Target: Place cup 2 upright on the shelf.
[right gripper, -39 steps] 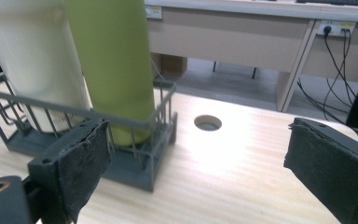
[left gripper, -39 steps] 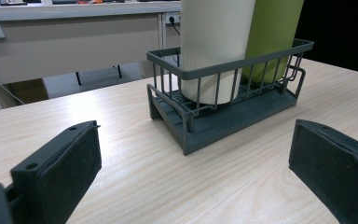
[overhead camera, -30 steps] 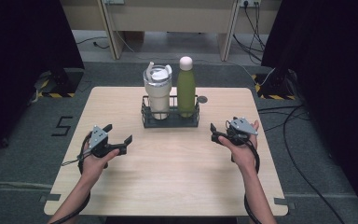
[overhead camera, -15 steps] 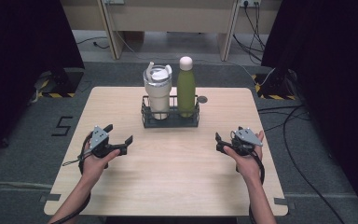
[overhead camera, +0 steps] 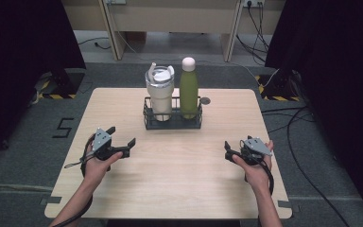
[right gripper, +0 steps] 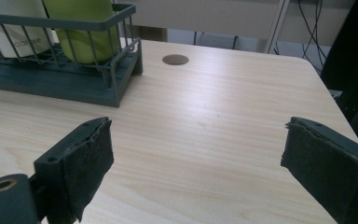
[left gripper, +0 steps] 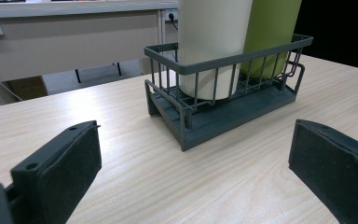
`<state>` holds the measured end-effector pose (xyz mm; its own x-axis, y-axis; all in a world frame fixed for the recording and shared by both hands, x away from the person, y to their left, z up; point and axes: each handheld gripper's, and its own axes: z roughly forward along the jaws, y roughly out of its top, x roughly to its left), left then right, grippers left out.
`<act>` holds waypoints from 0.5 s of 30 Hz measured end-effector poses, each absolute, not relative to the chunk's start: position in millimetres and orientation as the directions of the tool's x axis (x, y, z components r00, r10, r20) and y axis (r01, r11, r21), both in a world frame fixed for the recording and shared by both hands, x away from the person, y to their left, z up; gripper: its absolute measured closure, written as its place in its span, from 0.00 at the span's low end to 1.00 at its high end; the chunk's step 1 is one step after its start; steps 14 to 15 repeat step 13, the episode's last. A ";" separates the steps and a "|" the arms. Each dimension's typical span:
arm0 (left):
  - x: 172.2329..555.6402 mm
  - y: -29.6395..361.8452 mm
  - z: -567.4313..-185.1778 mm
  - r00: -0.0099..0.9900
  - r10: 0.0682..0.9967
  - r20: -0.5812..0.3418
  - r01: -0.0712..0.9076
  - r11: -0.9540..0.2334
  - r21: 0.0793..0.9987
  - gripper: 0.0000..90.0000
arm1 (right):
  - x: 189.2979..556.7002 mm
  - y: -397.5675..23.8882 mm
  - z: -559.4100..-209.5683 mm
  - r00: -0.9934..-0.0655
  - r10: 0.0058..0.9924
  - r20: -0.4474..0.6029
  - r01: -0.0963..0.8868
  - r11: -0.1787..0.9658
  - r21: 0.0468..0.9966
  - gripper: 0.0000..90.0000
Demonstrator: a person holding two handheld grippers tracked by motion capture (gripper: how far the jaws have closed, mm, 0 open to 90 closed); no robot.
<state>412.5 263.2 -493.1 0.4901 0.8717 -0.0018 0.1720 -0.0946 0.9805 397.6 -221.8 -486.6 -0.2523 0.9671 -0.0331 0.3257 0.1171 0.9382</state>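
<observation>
Bottle (overhead camera: 188, 90) and tumbler (overhead camera: 160, 94) stand upright side by side in the dark wire rack (overhead camera: 172, 122) at the far middle of the worktop (overhead camera: 179, 179), the green bottle on the right half of the rack and the cream tumbler with its clear lid on the left. Both long axes run straight up, so any grasp has to come in level from the side, above the rack's rim.

Your left gripper (overhead camera: 123, 147) sits near the front left of the worktop; its fingers (left gripper: 60, 172) stand wide with nothing between them, and in the left gripper view the rack lies ahead and a little to the right, tumbler side nearest. Your right gripper (overhead camera: 229, 150) sits front right, its fingers (right gripper: 81, 156) also apart and empty, though its jaws have just been closing a little. In the right gripper view the rack is ahead and off to the left, bottle end closest, with a small dark round disc (right gripper: 175, 59) on the worktop beyond it.

Neither hand is close yet; both are well apart from the rack. By position, your right is the natural one for the bottle and your left for the tumbler.
</observation>
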 end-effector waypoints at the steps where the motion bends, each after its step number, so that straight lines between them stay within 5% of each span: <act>1: 412.5 263.2 -493.1 0.490 0.872 -0.002 0.172 -0.095 0.980 0.02 | 396.7 -222.9 -487.4 -0.249 0.968 -0.034 0.329 0.117 0.937 0.10; 15: 414.5 262.9 -493.3 0.490 0.872 -0.003 0.176 -0.096 0.980 0.02 | 391.3 -229.0 -492.5 -0.232 0.972 -0.024 0.336 0.103 0.936 0.11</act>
